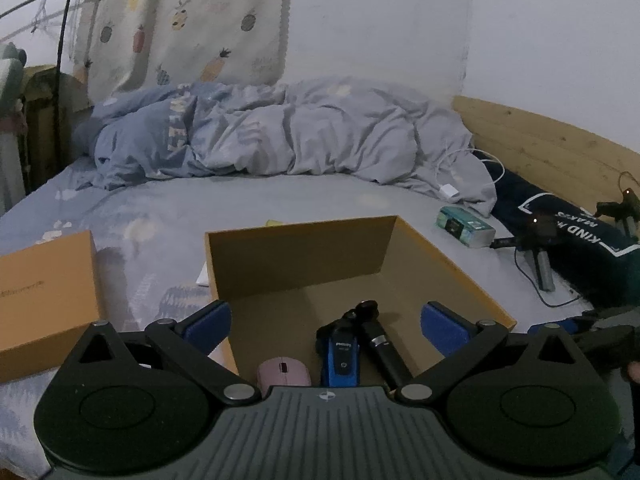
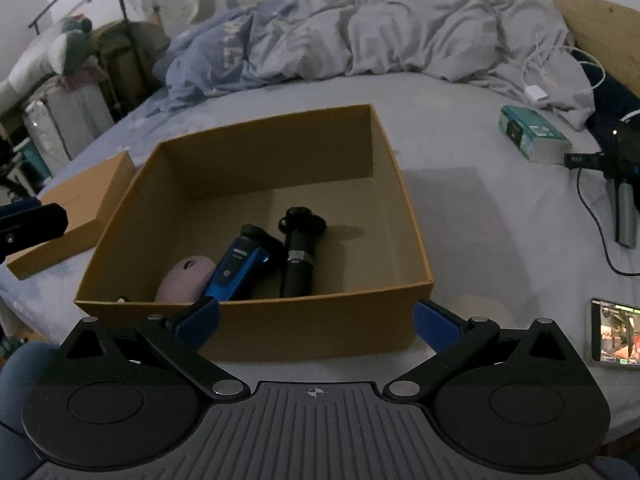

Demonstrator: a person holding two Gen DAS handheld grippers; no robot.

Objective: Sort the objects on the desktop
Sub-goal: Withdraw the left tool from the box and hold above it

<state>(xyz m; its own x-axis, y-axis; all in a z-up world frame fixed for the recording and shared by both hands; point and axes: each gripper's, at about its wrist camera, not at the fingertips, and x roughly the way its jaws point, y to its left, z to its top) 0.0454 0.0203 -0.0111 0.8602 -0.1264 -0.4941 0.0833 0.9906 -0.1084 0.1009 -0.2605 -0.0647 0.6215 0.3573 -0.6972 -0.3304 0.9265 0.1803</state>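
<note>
While the bed (image 2: 460, 208) is lying dim under a rumpled duvet (image 1: 280, 132), I am holding both grippers wide and empty: the left (image 1: 326, 326) is hanging over the box (image 2: 256, 320), above the mouse (image 1: 283, 374), shaver (image 1: 340, 356) and tripod (image 1: 380, 344); the right (image 2: 316, 322) is hovering before its near wall.

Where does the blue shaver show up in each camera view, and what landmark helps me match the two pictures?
Left wrist view: the shaver lies low in the centre, inside the box, between the pink mouse and the black tube.
Right wrist view: the shaver is left of centre, in the box's near part, between the same two things.
Shared landmark: the teal book on the bed, right of the box.
</note>
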